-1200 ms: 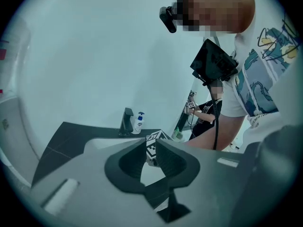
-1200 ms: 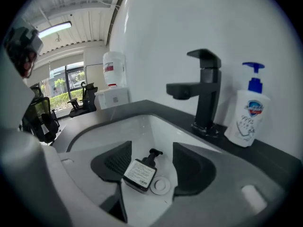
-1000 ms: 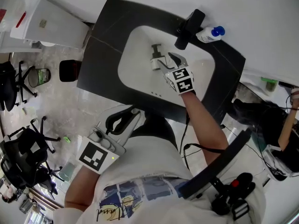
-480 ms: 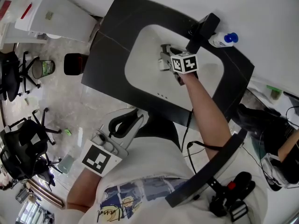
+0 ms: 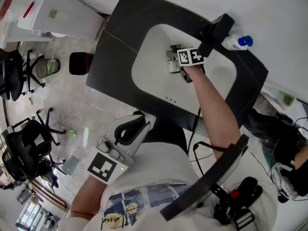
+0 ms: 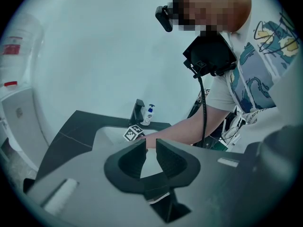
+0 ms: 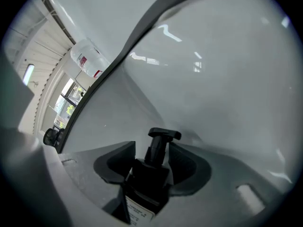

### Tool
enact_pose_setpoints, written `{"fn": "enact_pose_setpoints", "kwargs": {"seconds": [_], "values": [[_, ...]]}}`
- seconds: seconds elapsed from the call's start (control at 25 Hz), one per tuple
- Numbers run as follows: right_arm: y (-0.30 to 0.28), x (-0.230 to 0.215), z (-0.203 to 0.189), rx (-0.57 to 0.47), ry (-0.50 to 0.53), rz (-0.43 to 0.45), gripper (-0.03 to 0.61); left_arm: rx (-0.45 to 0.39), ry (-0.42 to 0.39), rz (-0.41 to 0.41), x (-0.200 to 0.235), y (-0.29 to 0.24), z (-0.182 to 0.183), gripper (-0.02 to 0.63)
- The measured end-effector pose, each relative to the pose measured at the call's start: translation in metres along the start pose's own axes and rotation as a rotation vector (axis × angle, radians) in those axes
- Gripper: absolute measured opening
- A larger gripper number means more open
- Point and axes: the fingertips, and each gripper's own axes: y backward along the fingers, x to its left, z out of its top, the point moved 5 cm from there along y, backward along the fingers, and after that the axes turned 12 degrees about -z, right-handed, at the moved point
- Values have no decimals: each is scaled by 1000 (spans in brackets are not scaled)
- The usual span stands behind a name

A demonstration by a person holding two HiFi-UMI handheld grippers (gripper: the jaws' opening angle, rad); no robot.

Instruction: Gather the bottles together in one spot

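A pump bottle (image 5: 172,67) with a black pump head sits low inside the white sink basin (image 5: 149,76). My right gripper (image 5: 179,64) is shut on it. In the right gripper view the dark bottle (image 7: 146,181) fills the gap between the jaws of that gripper (image 7: 152,150), and its pump sticks out past them. A second bottle (image 5: 236,43) with a blue cap lies on the black counter behind the black faucet (image 5: 215,30); the left gripper view shows this bottle (image 6: 150,113) too. My left gripper (image 5: 139,124) hangs near my body, narrowly open (image 6: 150,143) and holding nothing.
The black counter (image 5: 115,57) rings the basin and meets the wall at the back. To the left on the floor stand a white cabinet (image 5: 62,18), a dark bin (image 5: 79,64) and office chairs (image 5: 24,148).
My right gripper has rolled over and sunk lower into the basin with the pump bottle in it. The left gripper has barely moved.
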Motion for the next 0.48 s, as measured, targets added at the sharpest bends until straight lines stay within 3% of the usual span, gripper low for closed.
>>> {"fn": "enact_pose_setpoints", "kwargs": {"seconds": [0.04,0.48], "values": [[-1,1,0,1,-2,7,204,0,3,5,1,1,0,67],[26,5,-7,-136,58,-36,189,-5,-9,6,2,9,0,67]]}}
